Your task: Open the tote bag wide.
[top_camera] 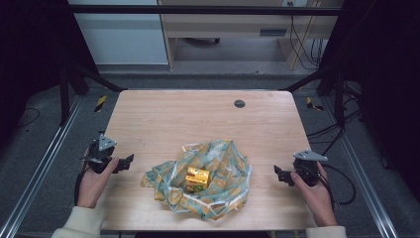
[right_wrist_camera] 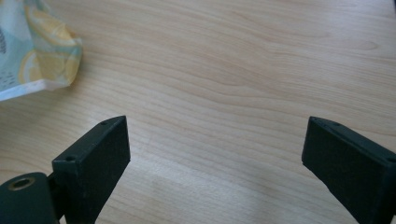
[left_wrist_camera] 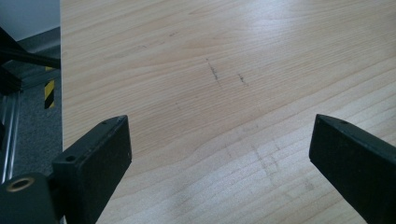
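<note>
A crumpled lemon-patterned cloth (top_camera: pixel 200 183) lies near the front middle of a pale wooden worktop (top_camera: pixel 198 119), with a small yellow box (top_camera: pixel 197 177) resting on its centre. The left tool (top_camera: pixel 126 162) sits well to the cloth's left, the right tool (top_camera: pixel 278 173) just off its right edge; both have jaws spread wide, holding nothing.
</note>
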Motion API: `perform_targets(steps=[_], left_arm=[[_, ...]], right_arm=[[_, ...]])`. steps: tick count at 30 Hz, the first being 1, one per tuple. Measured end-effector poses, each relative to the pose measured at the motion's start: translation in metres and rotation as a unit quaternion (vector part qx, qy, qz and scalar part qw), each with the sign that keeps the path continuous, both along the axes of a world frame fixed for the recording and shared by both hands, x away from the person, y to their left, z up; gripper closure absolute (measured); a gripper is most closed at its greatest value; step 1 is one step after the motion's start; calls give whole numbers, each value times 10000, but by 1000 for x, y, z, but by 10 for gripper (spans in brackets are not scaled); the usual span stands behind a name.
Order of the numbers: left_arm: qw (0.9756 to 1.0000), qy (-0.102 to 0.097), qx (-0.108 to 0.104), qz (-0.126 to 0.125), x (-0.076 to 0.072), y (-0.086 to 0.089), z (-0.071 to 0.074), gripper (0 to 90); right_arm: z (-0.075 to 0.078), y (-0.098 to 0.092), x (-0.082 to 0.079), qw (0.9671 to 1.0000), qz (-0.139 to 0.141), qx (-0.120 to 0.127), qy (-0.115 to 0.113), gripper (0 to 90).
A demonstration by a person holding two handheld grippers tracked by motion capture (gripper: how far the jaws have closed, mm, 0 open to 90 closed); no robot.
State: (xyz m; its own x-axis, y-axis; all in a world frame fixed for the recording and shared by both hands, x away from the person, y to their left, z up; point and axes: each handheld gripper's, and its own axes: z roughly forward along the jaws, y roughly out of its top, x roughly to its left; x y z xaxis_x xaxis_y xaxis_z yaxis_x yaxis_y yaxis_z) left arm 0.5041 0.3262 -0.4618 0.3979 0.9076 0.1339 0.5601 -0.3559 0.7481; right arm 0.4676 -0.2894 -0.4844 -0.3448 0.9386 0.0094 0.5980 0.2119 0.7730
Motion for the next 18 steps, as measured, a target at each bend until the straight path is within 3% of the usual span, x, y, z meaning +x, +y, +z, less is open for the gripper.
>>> perform_targets(steps=[5, 12, 15, 18], left_arm=[[10000, 65, 36, -29, -2, -1, -4, 56], [9999, 101, -117, -6, -7, -1, -6, 57], [9997, 86, -235, -15, -8, -1, -5, 57], [9997, 112, -191, -42, -8, -3, -7, 57]], right_arm=[[-5, 6, -1, 9999, 135, -42, 86, 79], [-9, 15, -5, 9993, 311, -18, 193, 76], [-9, 17, -6, 9992, 358, -6, 154, 74], [-9, 18, -6, 9991, 403, -23, 145, 74]])
